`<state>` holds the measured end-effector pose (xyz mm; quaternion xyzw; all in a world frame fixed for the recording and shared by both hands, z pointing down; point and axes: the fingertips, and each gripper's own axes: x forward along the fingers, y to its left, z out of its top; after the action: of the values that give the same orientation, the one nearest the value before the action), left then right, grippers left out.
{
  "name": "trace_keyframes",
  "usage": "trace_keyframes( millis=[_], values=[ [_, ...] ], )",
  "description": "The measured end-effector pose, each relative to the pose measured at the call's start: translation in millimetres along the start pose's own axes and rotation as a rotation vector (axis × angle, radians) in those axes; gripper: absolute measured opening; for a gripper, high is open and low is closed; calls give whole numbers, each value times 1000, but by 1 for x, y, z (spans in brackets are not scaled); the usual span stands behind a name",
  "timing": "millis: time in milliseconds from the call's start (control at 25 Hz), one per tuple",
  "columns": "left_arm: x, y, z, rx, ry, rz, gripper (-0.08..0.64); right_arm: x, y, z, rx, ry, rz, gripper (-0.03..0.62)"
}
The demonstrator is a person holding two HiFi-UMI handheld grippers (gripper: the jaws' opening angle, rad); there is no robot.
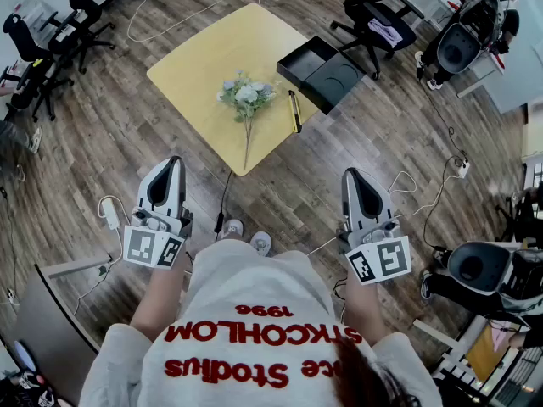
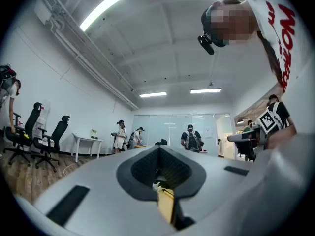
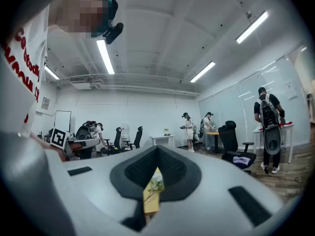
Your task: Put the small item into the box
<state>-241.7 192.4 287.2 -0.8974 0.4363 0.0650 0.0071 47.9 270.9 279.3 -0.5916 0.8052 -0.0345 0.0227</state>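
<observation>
The person's white shirt (image 1: 254, 346) carries red print, upside down from the head view: "1996" reads clearly, and a larger word below it looks like "STOCKHOLM"; the lowest line is only partly legible. No writing can be made out on the things on the desk.

One square desk (image 1: 199, 58) with a smooth, pale yellow wooden top stands on a floor (image 1: 119, 134) of dark wood planks. On it are four things. A single shallow, rectangular black box (image 1: 305, 58) sits open at the desk's far right corner. Its one flat black lid (image 1: 338, 80), marked with a thin pale arc, lies touching it and juts past the desk's edge. One bunch of pale flowers (image 1: 246, 94) with green leaves and a long thin stem lies near the middle. The small item (image 1: 294, 111), a slim black-and-yellow stick, lies on the desk between the flowers and the lid, just beside the box and outside it.

Two grey plastic claws are held side by side, well short of the desk. The left claw (image 1: 173, 163) is clenched with nothing in it, its dark ribbed pads meeting at the tip. The right claw (image 1: 351, 175) is likewise clenched and empty. Each carries one cube with black-and-white square markers, the left cube (image 1: 153, 248) and the right cube (image 1: 379, 262).
</observation>
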Motion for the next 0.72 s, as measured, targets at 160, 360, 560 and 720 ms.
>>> trace_keyframes(
  millis=[160, 360, 560, 720],
  values=[
    [4, -2, 1, 5, 2, -4, 2, 0, -3, 1, 1, 1, 6, 3],
    [9, -5, 4, 13, -2, -6, 2, 0, -5, 4, 47, -22, 21, 5],
    [7, -4, 1, 14, 9, -7, 2, 6, -3, 0, 56, -10, 37, 5],
    [11, 4, -5, 6, 18, 11, 2, 15, -5, -2, 65, 1, 51, 5]
  ],
)
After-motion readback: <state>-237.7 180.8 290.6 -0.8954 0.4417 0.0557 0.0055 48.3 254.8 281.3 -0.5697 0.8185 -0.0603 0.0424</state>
